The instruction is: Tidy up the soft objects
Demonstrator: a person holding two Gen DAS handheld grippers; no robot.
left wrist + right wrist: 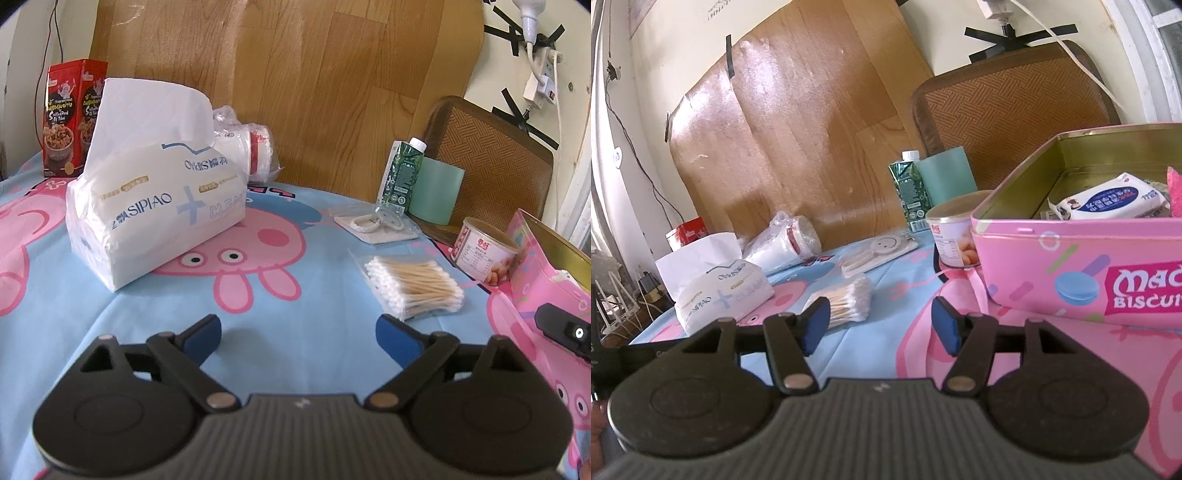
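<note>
A white tissue pack with a sheet sticking up lies on the cartoon tablecloth, ahead and left of my left gripper, which is open and empty. A bag of cotton swabs lies ahead to its right. In the right wrist view the tissue pack and swabs lie to the left of my right gripper, which is open and empty. A pink biscuit tin stands open at the right, holding a wet-wipe pack and something pink.
A bagged white roll, a red snack box, a green carton, a teal cup, a small can and a packaged hook stand around the table. A wooden board and chair back rise behind.
</note>
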